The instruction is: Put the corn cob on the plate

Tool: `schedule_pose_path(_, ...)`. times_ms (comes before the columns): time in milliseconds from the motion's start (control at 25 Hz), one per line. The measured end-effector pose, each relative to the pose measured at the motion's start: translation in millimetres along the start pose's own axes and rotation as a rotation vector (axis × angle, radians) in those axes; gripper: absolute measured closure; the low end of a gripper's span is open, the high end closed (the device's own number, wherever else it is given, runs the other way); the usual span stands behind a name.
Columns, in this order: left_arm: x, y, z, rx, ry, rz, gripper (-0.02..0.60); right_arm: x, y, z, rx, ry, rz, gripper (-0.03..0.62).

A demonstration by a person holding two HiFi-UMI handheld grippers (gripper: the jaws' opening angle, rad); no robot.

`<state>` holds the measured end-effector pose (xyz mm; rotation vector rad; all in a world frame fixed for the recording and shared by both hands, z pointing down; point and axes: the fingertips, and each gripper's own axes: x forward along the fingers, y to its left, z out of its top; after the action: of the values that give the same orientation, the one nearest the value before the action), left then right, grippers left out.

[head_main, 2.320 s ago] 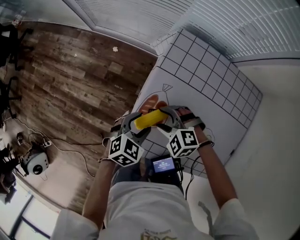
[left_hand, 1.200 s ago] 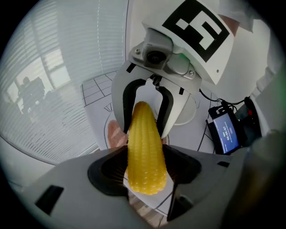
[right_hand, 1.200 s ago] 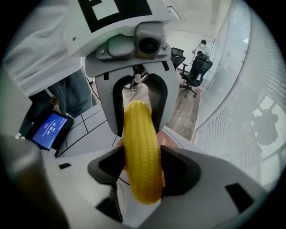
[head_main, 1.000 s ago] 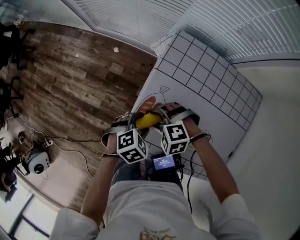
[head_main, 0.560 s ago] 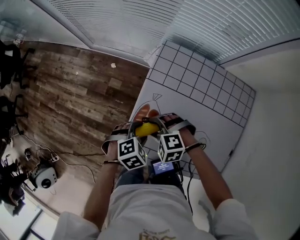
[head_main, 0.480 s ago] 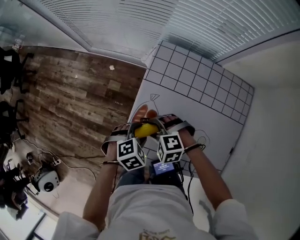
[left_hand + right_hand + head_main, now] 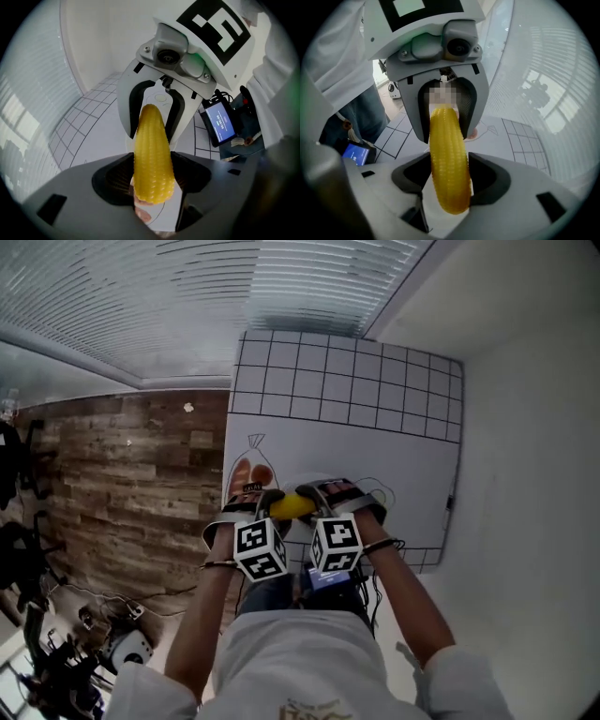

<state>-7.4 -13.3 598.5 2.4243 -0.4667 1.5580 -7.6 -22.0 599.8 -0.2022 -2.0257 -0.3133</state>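
A yellow corn cob [image 7: 292, 507] hangs level between my two grippers, just above the near part of the white mat. My left gripper [image 7: 267, 505] is shut on one end and my right gripper [image 7: 316, 502] on the other. In the left gripper view the corn cob [image 7: 152, 154] runs out between my left gripper [image 7: 152, 177] pads into the right gripper [image 7: 155, 101] opposite. The right gripper view mirrors this: corn cob [image 7: 448, 159], right gripper [image 7: 449, 183], left gripper [image 7: 445, 108]. I cannot make out a plate for certain; a thin curved outline [image 7: 361, 486] shows on the mat behind the grippers.
The white mat [image 7: 347, 390] with a black grid covers the table ahead. Orange drawn shapes [image 7: 246, 474] lie at its left edge. Wooden floor [image 7: 122, 474] drops away to the left. A small device with a blue screen [image 7: 323, 579] hangs at the person's waist.
The head view has swung, so the mat now lies squarer ahead. Both grippers have rolled and drifted slightly while keeping the cob between them.
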Motion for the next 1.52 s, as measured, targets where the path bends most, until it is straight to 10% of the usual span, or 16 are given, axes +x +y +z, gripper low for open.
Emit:
schedule_pose_path(560,29.1,-19.0,57.2,0.264,0.013,-0.107,0.328,-31.4,12.9,-62.5,0.249,0.060,-0.142,0.342)
schedule_pose_path(1520,45.8,-5.4,39.6,0.260,0.060,-0.093,0.328,-4.5,5.1,-63.7,0.275,0.047,-0.140,0.341)
